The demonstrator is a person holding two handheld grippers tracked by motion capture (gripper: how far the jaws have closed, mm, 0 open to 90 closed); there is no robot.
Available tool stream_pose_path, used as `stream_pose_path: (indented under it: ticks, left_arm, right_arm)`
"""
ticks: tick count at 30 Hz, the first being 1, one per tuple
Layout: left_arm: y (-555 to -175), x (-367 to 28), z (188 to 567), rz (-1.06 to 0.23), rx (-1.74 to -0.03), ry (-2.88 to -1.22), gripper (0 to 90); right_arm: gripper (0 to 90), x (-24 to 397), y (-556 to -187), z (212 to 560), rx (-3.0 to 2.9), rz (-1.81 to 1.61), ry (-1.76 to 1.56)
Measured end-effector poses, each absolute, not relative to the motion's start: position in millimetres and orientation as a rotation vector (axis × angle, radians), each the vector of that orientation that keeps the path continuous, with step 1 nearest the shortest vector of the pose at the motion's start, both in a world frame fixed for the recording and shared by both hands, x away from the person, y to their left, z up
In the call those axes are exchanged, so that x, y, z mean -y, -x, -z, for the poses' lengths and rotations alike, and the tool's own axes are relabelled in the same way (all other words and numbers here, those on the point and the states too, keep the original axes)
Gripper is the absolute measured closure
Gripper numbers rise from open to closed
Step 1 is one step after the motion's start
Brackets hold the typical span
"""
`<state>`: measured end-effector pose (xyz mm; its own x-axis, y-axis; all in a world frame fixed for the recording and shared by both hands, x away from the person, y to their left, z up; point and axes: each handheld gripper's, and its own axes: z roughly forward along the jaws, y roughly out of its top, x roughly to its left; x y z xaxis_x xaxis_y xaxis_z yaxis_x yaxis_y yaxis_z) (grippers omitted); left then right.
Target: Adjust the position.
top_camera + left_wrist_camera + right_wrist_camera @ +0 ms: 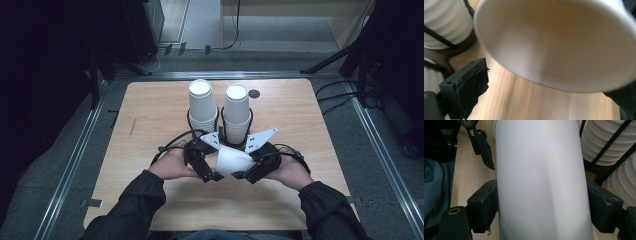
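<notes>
Near the front edge of the table: both grippers meet over one loose paper cup point(232, 161), just my side of the two cup stacks.

Paper cup: white, lying on its side up off the wood, held between the two hands. In the left gripper view its open mouth point(559, 45) faces the camera and you can look straight into it.

Right gripper point(253, 169): clamped on the cup. In the right gripper view a black pad point(485, 205) presses the cup wall point(539, 182) on either side, so that's a proper grip across the body.

Left gripper point(206, 167): let go, jaws spread wide. In its own view one taped pad point(471, 87) sits clear of the cup rim with bare wood showing between them, so it's beside the mouth end and not squeezing anything.

Cup stacks: two tall stacks of white paper cups, upside down, side by side behind the grippers. Left stack point(202, 105), right stack point(236, 112), each sitting in a black wire holder point(220, 116). The held cup is just in front of them, apart from both.

Table: light wood top point(150, 115), with a small dark round disc point(254, 93) near the far edge, just right of the stacks.

Hands: the person's left hand point(172, 165) and right hand point(290, 172) come in from the bottom, dark sleeves point(135, 200) on both arms, cables trailing off the grippers.
</notes>
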<state>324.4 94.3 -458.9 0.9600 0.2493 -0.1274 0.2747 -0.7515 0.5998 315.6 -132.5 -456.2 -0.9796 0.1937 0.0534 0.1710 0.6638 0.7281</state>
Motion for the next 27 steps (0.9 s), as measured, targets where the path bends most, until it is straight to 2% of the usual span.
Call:
stream_pose_path:
  ticks: [9, 13, 27]
  left_arm:
    - [-329, -110, 452, 0.072, -0.407, -2.393, 0.0]
    - [-328, -116, 450, 0.034, -0.408, -2.365, 0.0]
    - [-328, -120, 441, 0.104, -0.460, -2.186, 0.0]
  right_arm:
    - [19.8, 143, -317, 452, -2.812, -1.267, -0.351]
    - [19.8, 149, -317, 449, -2.790, -1.295, -0.364]
    - [19.7, 158, -316, 441, -2.732, -1.398, -0.377]
